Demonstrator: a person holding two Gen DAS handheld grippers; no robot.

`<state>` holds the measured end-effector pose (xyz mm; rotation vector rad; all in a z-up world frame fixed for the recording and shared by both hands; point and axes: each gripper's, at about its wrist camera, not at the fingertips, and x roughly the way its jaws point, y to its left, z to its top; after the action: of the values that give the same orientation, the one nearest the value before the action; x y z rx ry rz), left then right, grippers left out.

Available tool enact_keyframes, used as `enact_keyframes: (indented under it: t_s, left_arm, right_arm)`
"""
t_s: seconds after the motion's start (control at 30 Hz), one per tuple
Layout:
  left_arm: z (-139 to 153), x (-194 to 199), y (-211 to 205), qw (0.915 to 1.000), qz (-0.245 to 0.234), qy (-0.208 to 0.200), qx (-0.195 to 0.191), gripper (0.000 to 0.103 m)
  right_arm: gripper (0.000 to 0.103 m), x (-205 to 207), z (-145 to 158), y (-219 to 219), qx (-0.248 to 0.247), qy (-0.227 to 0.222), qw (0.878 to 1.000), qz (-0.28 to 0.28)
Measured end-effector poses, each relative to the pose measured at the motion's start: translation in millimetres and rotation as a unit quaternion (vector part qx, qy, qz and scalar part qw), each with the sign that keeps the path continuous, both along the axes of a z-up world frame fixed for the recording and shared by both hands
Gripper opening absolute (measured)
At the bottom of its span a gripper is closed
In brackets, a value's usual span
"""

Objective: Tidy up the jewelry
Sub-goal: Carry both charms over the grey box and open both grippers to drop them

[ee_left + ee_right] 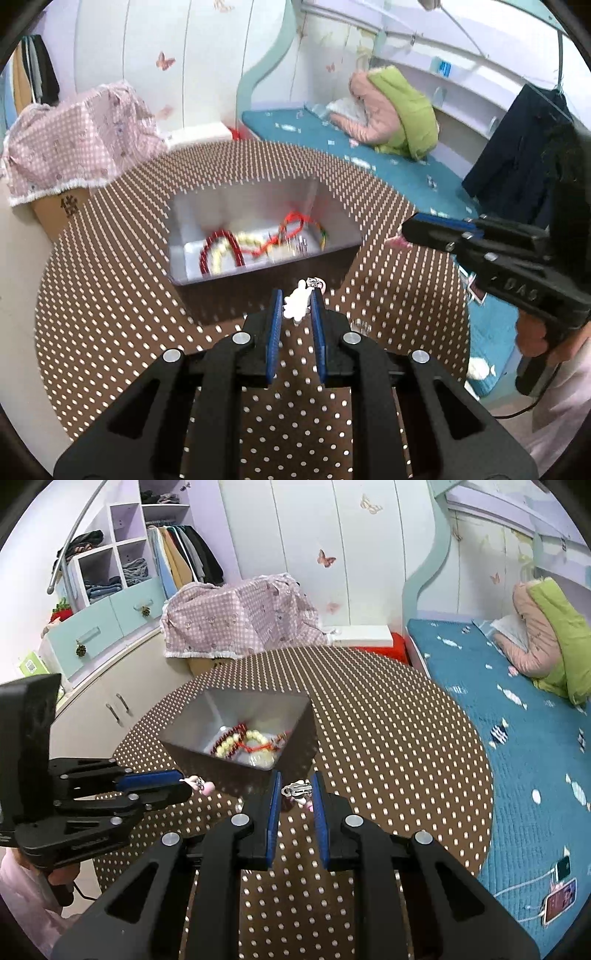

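Left tool: the left tool [297,308] is clenched on a small white charm piece [296,304], which sits pinched between its blue pads just above the table [110,295].
Right tool: the right tool [297,792] is clenched on a silver clip piece [295,788] with a pink bit hanging below it.
Box: a grey open box [258,195] stands on the dotted brown table, straight ahead of both tools; red and pale bead bracelets [229,251] already lie on its floor.
Key relation: the box's near wall lies just beyond the left tool's tips, so the white piece has to go forward and over that wall. From the right wrist view the box [236,716] sits ahead and a little to the left of the right tool.
Nearer hand: both look close to the near wall; I cannot say which is nearer.
Long axis: the box's long side runs across the left view, giving a wide opening to drop into.
Step, as I judge it: carrying both pieces to the box; neither is over the opening yet.
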<state>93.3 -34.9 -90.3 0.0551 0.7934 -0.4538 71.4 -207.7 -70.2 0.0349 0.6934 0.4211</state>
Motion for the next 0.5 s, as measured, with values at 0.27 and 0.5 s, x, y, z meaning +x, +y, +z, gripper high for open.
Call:
enact_keyframes:
  t_s: [0.27,0.5]
  left_arm:
    - [23,7,14,0.9989,0.033,-0.034,-0.008,0.016]
    - [25,23,29,0.9971,0.067,-0.025,-0.028,0.016]
  right_arm:
    - [0.015,15,15,23,-0.003,-0.022,0.999,0.03]
    - [0.016,27,12,43,-0.017,-0.017,0.998,0.054]
